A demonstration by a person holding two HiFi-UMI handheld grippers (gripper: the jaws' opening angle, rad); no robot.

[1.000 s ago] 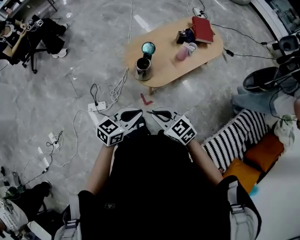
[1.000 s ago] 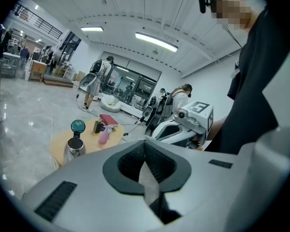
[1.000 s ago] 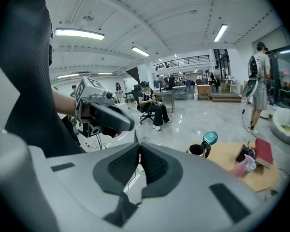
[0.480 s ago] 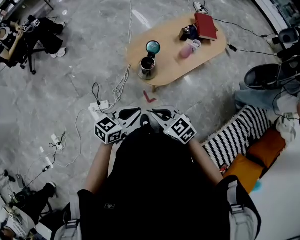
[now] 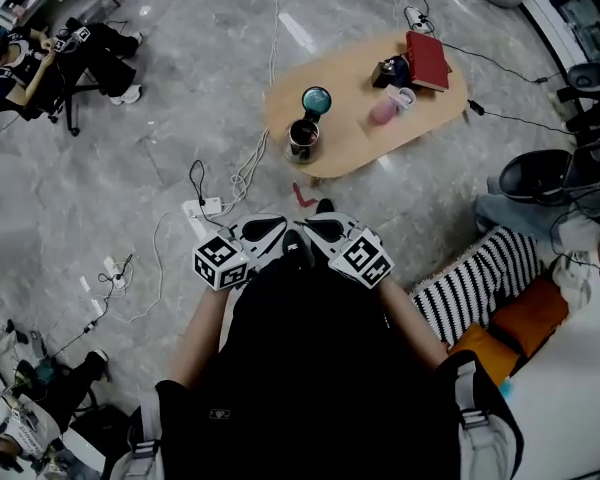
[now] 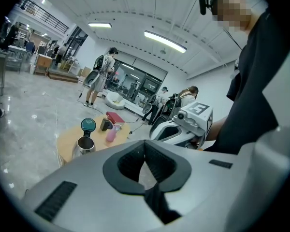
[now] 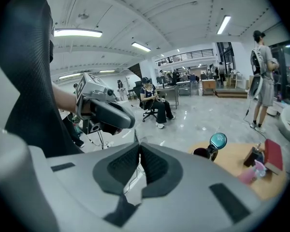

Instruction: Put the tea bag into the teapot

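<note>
On the grey stone floor [image 5: 180,88] a low oval wooden table [image 5: 352,153] stood well ahead of the person. The left gripper [image 5: 276,226] and right gripper [image 5: 308,226] were held side by side close to the chest, each with its jaws pressed together on nothing. The metal teapot [image 5: 303,140], its teal lid [image 5: 316,99] flipped up, sat at the table's left end, apart from a red book [image 5: 427,60] and a pink cup [image 5: 383,114]; the tea bag could not be made out.

Open lab hall — polished floor [image 5: 160,88], trailing cables [image 5: 242,173], strip lights [image 6: 165,41].
</note>
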